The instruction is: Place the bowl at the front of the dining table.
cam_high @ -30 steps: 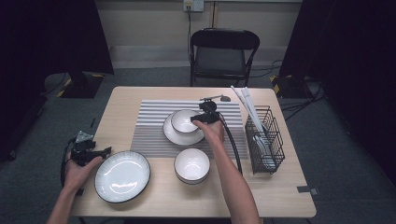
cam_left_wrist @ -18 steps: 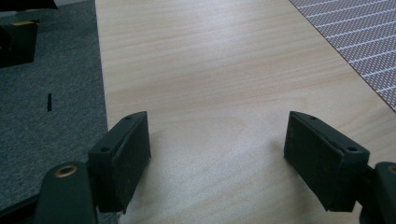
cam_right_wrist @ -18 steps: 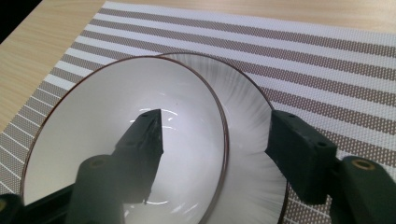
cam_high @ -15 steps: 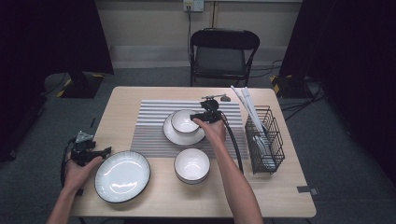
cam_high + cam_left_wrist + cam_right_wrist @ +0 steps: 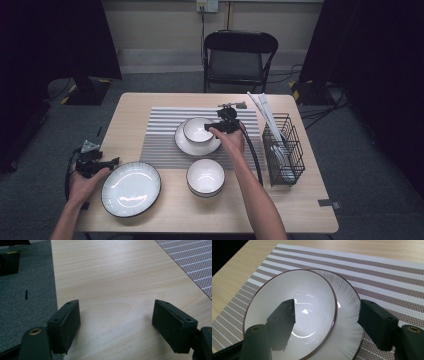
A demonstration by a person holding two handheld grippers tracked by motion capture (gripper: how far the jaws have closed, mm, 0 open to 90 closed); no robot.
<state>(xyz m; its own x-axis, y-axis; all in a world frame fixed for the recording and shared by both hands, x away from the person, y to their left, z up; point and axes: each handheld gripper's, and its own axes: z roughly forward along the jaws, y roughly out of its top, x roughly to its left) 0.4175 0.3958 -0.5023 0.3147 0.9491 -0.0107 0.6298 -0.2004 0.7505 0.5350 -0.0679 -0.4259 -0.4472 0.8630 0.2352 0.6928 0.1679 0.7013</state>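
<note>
A white bowl (image 5: 198,130) with a dark rim sits in a white plate (image 5: 186,146) on the striped placemat (image 5: 160,135). My right gripper (image 5: 212,126) is at the bowl's right side. In the right gripper view its jaws have just been opening and the gripper (image 5: 328,315) straddles the bowl's (image 5: 307,297) rim. One jaw is inside the bowl, the other over the plate (image 5: 347,315), and neither pad presses on it. My left gripper (image 5: 112,162) rests at the table's left edge, open (image 5: 116,320) over bare wood.
A large dark-rimmed plate (image 5: 131,188) lies front left, just right of the left gripper. A second white bowl (image 5: 205,177) stands near the front. A black wire rack (image 5: 283,150) with utensils stands at the right. A folding chair (image 5: 239,55) is behind the table.
The right gripper stays at the bowl's rim with hardly any shift. The left hand and all the dishes have kept their places.
</note>
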